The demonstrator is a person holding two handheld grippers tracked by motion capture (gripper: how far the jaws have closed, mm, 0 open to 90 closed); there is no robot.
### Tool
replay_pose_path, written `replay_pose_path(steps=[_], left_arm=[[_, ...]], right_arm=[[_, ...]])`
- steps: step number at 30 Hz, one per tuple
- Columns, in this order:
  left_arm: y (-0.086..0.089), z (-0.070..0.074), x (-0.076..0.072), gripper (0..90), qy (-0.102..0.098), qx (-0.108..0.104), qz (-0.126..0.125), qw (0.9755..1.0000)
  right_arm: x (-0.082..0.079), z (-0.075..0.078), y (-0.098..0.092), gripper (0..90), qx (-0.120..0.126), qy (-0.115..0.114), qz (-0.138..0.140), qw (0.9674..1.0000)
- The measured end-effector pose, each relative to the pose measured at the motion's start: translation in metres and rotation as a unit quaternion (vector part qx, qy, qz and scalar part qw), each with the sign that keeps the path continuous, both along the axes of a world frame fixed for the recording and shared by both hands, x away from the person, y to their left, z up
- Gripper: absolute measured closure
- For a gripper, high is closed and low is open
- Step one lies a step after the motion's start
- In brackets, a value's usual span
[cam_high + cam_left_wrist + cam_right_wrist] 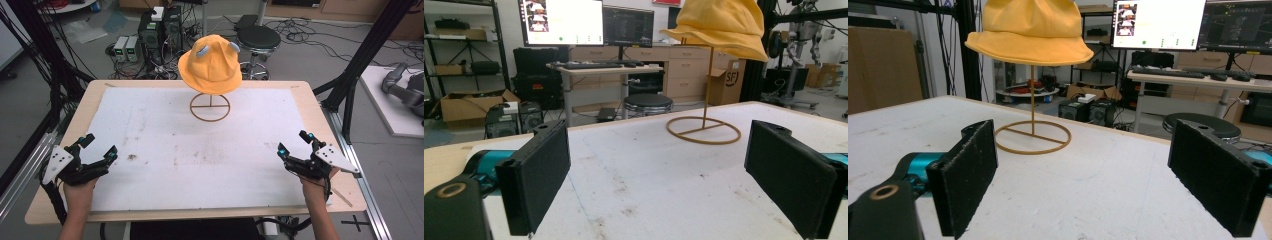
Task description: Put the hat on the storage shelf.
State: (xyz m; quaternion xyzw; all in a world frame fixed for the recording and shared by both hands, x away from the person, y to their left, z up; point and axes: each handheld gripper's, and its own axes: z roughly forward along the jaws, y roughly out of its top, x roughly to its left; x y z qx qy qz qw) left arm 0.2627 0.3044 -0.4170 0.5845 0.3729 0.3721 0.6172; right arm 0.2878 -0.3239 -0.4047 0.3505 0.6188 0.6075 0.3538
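A yellow bucket hat (210,64) with two small grey ears hangs on a thin brown wire stand (210,107) at the far middle of the table. The left gripper view shows the hat (724,27) and its stand (704,130) ahead to the right; the right gripper view has the hat (1030,30) and stand (1033,137) ahead to the left. My left gripper (100,149) rests open near the front left edge. My right gripper (295,142) rests open near the front right edge. Nothing lies between either pair of jaws.
A white, stained mat (200,150) covers the wooden table (320,120). Behind the table stand a black stool (257,39), computer boxes (160,30) and loose cables. Black frame posts (360,55) rise at both sides.
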Motion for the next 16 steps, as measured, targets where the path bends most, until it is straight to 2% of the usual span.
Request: replay_pose_path(steps=[8,16], left_arm=[[0.0016,-0.0003,-0.0009,11.5,0.001,-0.001,0.001,1.0000],[0.0014,0.0005,-0.0015,11.6,-0.002,-0.001,-0.003,1.0000]], right_arm=[[-0.0009,0.0014,-0.0020,12.3,0.011,0.001,-0.003,0.9999],[-0.0004,0.0014,-0.0017,12.3,0.008,0.000,-0.001,1.0000]])
